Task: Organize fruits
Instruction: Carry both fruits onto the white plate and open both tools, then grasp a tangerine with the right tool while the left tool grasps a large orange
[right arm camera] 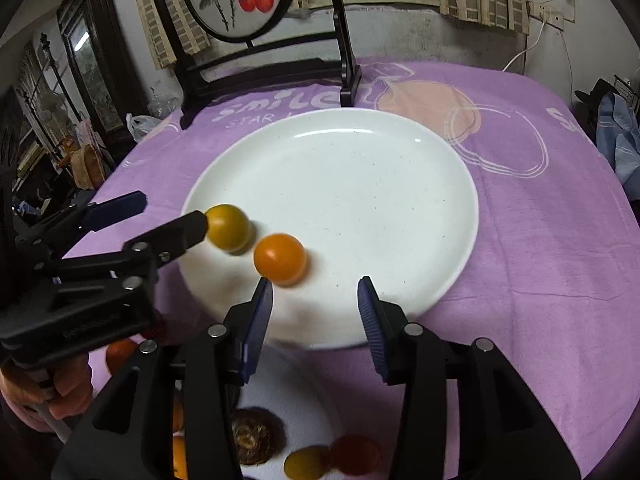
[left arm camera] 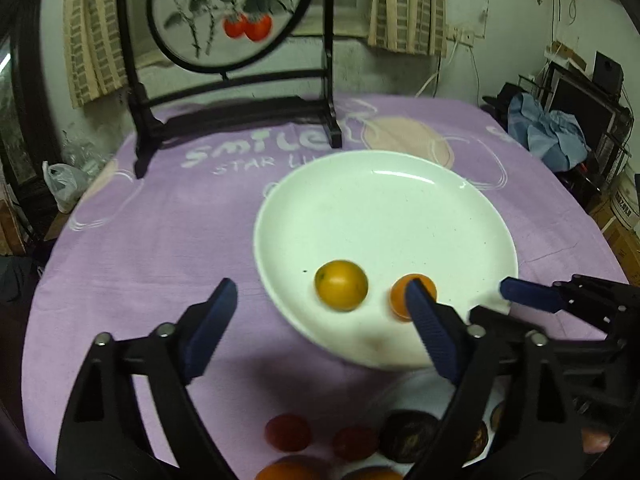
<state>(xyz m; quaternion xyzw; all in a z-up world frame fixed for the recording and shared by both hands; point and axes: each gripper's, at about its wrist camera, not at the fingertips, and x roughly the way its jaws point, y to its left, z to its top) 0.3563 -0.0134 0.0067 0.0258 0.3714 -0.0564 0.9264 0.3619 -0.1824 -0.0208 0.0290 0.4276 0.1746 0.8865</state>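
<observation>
While the left wrist view cuts off the person's hand, shows it in the right wrist view: fingers [right arm camera: 60, 392] wrapped round the left hand-held gripper [right arm camera: 172, 216], spread wide and empty beside the yellow-orange fruit [right arm camera: 228, 226]. Right hand-held gripper [right arm camera: 316, 300] likewise parted, holding nothing, just short of the glossy orange fruit [right arm camera: 280, 258]. Both round fruits on the near-left part of the white plate [right arm camera: 360, 184] on the purple-clothed bench [right arm camera: 540, 260]; red and dark fruits [left arm camera: 288, 432] blurred nearest the cameras.
</observation>
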